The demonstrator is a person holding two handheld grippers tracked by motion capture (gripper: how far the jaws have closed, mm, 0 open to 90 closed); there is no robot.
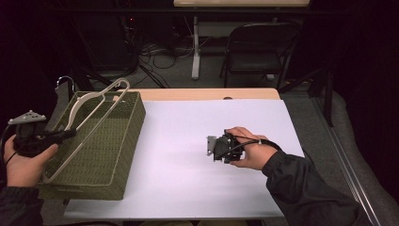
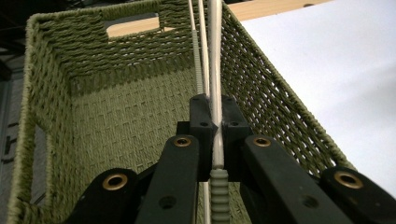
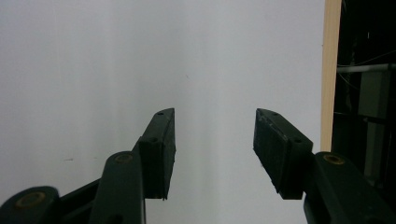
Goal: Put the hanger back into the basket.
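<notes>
Hanger [image 2: 215,93] sits clamped in our left gripper [image 2: 215,135] above the basket [image 2: 116,121], while our right gripper [image 3: 215,149] gapes apart over the surface [image 3: 93,70].

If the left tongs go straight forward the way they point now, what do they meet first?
Probably the far end wall of the green basket. The left tongs, shut on the hanger, point along the basket's inside towards it; depth is hard to judge.

Sitting in a dim room, with light falling mainly on the white surface [image 1: 197,155] and its pale wooden far edge [image 1: 207,93]. Standing beyond it on the grey floor [image 1: 183,70], a black folding chair [image 1: 259,49]. Rising beside the chair, a white table leg [image 1: 195,47] under another pale tabletop [image 1: 241,3]. Trailing across the floor, dark cables [image 1: 160,56]. Fading into blackness at both sides.
</notes>
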